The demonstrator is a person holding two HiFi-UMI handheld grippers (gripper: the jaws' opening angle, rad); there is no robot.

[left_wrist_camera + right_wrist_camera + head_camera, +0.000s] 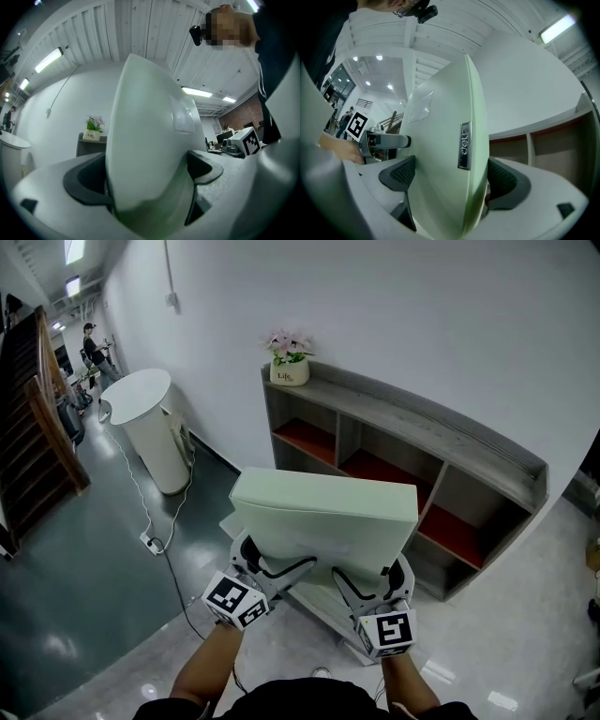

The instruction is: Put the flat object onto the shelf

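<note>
A pale green flat object [323, 517] is held in mid-air at centre frame, before a grey shelf [441, 442] with red-floored compartments. A potted flower [289, 371] stands on the shelf's top at its left end. The left gripper [272, 568] and the right gripper [370, 582] each clamp the object's lower edge, jaws pressed against both faces.

All three views toward shelf [424, 424]

"Life" is read on the flower pot [91, 136] beyond the left tongs [145, 180], and unclear lettering is seen on the badge [464, 145] of the flat object [436, 159] between the right tongs [452, 180].
</note>
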